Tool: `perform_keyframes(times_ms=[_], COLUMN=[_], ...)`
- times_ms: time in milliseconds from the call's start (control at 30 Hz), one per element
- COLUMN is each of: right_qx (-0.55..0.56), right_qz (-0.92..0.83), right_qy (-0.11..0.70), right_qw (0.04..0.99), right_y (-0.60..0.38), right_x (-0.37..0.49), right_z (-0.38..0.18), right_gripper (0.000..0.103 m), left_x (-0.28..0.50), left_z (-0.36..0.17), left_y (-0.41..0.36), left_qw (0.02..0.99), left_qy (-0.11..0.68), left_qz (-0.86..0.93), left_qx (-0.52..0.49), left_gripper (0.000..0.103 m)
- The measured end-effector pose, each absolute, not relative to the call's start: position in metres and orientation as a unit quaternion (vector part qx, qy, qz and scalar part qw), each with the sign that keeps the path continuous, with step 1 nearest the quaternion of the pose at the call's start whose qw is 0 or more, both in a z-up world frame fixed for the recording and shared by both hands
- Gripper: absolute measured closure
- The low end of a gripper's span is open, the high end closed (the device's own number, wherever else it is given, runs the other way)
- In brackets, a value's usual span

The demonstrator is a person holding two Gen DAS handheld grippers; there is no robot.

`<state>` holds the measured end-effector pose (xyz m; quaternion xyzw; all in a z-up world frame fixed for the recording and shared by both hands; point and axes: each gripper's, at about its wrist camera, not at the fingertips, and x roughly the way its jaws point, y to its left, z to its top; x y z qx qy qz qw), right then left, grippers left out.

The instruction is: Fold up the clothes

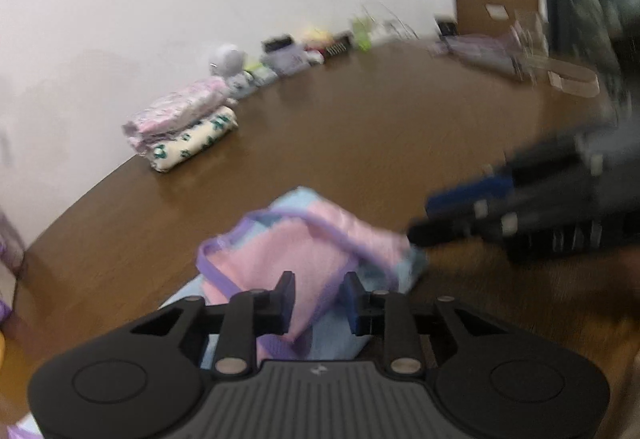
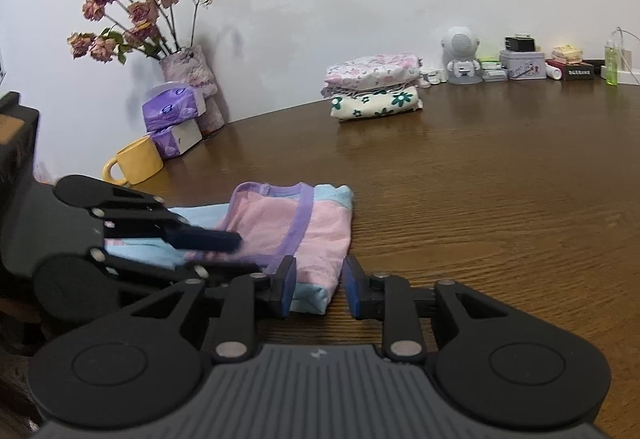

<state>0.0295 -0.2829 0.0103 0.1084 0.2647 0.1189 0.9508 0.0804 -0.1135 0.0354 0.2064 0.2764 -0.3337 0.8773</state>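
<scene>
Nearest, left gripper parted over the pink-and-blue top, nothing clamped; right gripper likewise agape at the top's near corner, pads not pressing. Top folded small on the table, seemingly near done, maybe one tidy left. Farther back, two folded clothes stacked. Only in the right view: mug, tissues, flowers.

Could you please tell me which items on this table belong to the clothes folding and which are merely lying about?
Belongs to the job:
- pink and blue garment
- stack of folded clothes
- left gripper
- right gripper

Just lying about:
- yellow mug
- tissue packs
- vase of dried roses
- astronaut figure
- tin box
</scene>
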Motion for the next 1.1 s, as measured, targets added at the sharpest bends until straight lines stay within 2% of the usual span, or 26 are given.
perform_keyframes(times_ms=[167,367,467,533,600,833,933,1100], right_qx=[0.106,0.065,0.042,0.032,0.024,-0.001,-0.018,-0.041], right_qz=[0.111,0.123,0.129,0.133,0.138,0.131,0.124,0.117], right_qy=[0.272,0.28,0.28,0.282,0.285,0.296,0.296,0.299], right_qw=[0.95,0.95,0.95,0.95,0.948,0.946,0.947,0.946], right_y=[-0.288,-0.281,-0.276,-0.272,-0.267,-0.256,-0.254,-0.25], right_x=[0.029,0.02,0.021,0.025,0.029,0.036,0.034,0.033], right_z=[0.005,0.0,0.0,-0.001,-0.002,-0.006,-0.007,-0.006], right_gripper=[0.072,0.072,0.072,0.073,0.073,0.091,0.096,0.099], left_x=[0.096,0.117,0.122,0.124,0.127,0.132,0.131,0.129], left_z=[0.047,0.034,0.03,0.027,0.024,0.016,0.014,0.011], left_y=[-0.116,-0.116,-0.114,-0.112,-0.107,-0.087,-0.085,-0.084], left_qw=[0.863,0.847,0.839,0.836,0.835,0.83,0.828,0.827], left_qy=[0.334,0.402,0.418,0.425,0.429,0.437,0.439,0.44], left_qz=[-0.367,-0.347,-0.348,-0.346,-0.342,-0.332,-0.335,-0.333], left_qx=[0.091,0.015,-0.011,-0.026,-0.044,-0.093,-0.101,-0.106], left_gripper=[0.076,0.078,0.084,0.096,0.099,0.101,0.102,0.102])
